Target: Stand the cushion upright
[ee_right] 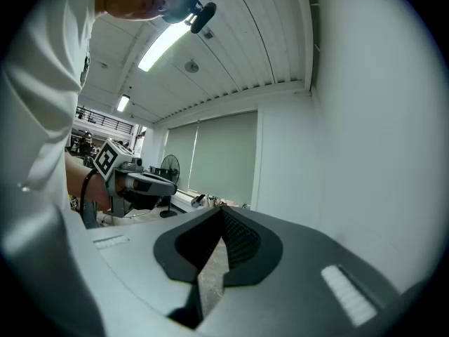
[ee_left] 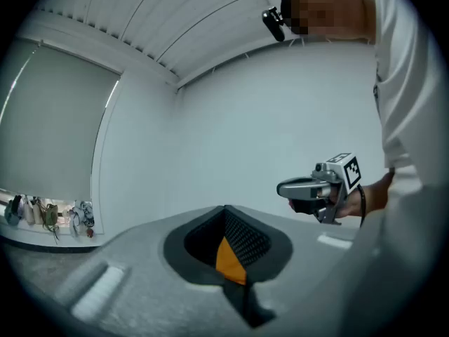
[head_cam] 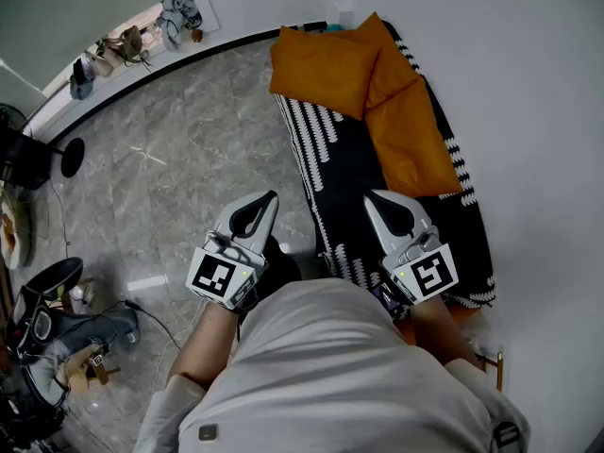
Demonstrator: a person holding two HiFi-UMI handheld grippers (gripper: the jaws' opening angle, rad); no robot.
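Well, cushion [head_cam: 326, 69] ahead, apart from r. claw [head_cam: 372, 197]

Ledge clutter [head_cam: 127, 41] too small

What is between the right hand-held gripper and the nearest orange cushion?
Only bare black-and-white cover, as the head view shows. Nothing else lies between the right hand-held gripper and the cushion.

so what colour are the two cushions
The cushions are both orange; the head view shows them best.
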